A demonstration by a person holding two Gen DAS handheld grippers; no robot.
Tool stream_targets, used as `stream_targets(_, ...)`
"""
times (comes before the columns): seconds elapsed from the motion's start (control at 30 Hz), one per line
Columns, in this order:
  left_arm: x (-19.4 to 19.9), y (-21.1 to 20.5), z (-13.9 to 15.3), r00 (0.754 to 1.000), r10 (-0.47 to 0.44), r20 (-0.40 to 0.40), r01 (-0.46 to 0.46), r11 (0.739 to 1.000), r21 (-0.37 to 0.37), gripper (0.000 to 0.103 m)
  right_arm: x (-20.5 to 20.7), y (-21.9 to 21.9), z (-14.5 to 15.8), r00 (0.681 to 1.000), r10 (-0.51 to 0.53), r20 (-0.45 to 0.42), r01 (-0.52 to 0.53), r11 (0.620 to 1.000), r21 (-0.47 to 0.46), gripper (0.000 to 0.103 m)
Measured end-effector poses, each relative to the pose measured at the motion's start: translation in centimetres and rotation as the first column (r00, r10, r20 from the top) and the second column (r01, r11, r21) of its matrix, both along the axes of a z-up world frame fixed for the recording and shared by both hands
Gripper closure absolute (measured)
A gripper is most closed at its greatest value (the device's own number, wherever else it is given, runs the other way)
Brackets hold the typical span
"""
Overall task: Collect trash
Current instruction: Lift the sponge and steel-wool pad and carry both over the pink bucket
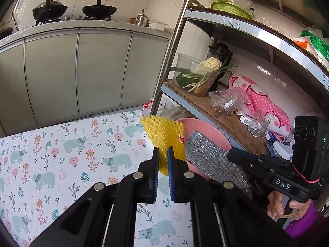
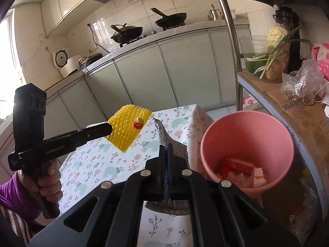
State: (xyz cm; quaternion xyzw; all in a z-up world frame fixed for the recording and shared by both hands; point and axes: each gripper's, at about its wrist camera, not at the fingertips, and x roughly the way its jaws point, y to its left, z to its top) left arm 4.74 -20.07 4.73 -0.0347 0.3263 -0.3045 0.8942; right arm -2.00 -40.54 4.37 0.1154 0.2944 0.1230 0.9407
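My left gripper [image 1: 162,151] is shut on a yellow foam fruit net [image 1: 162,138] and holds it above the table. The net also shows in the right wrist view [image 2: 128,126], with a red sticker on it, at the tip of the left gripper [image 2: 110,129]. My right gripper [image 2: 166,148] is shut on a silver scouring cloth [image 2: 171,144], which also shows in the left wrist view [image 1: 213,160] at the tip of the right gripper [image 1: 231,154]. A pink bin [image 2: 246,127] stands to the right with wrappers in its bottom. Its rim shows behind both items in the left wrist view [image 1: 205,128].
The table has a cloth with bears and flowers [image 1: 61,154]. A metal shelf rack [image 1: 226,115] stands right of the bin with a glass [image 1: 258,126], plastic bags and vegetables. Its upright pole [image 1: 172,47] is near the net. Kitchen cabinets [image 1: 82,70] with woks stand behind.
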Motion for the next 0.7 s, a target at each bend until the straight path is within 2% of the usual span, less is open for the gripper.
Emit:
stream_targets(0.27,2.7,-5.9,-0.1,0.996,-0.084,0.031,0.084,0.996,0.012,0.095,2.6,-4.4,-0.1,0.991,-0.135,0.016,0.135,0.99,-0.044,0.101)
stream_targets(0.5,5.2,-11.7,-2.5,0.989,-0.146,-0.005,0.146,0.989,0.03,0.095,4.5,-7.3,-2.4,0.977,-0.214,-0.021,0.213,0.976,-0.051,0.101)
stream_targets(0.7,6.5,-14.9,-4.6,0.982,-0.182,-0.05,0.185,0.982,0.043,0.095,5.4,-8.9,-4.4,0.962,-0.265,-0.059,0.262,0.963,-0.065,0.101)
